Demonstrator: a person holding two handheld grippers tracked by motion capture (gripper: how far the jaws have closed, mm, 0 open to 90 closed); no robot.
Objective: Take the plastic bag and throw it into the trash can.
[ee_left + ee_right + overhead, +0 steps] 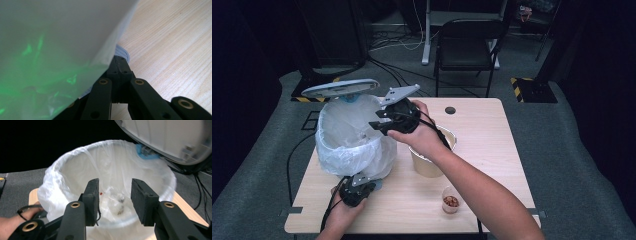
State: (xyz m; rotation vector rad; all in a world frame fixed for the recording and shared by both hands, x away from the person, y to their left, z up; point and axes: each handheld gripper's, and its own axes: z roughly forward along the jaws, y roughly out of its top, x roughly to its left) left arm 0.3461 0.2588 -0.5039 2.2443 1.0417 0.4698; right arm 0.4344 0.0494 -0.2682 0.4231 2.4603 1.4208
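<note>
A bin (349, 135) lined with a white plastic bag (337, 127) stands on the left part of the wooden table (492, 150). Its grey lid (340, 88) is raised, tilted up over the far rim.

The right gripper (379, 120) hovers at the bin's right rim, pointing left over the opening. Its jaws stand partly apart with nothing between them. In the right gripper view the right gripper (114, 195) looks down into the bag (75, 170), where some small clear scraps (117, 205) lie at the bottom; the lid (170, 137) fills the upper right corner, with a blue hinge piece (146, 153) under it.

The left gripper (362, 182) lies low at the near foot of the bin, held by the left hand (343, 210). In the left gripper view its jaws are closed tight together, tips at a thin blue-edged part (123, 51) at the bin's base; whether they pinch it or only press on it cannot be told. The bag (55, 50) hangs just above the jaws.

Just right of the bin, under the right wrist, stands a paper bowl (427, 162). Nearer the front edge, apart from it, stands a small clear cup (450, 199) with reddish bits inside. A dark round hole (450, 110) sits near the table's far edge. Beyond the table a black chair (467, 50) stands on the grey floor.
</note>
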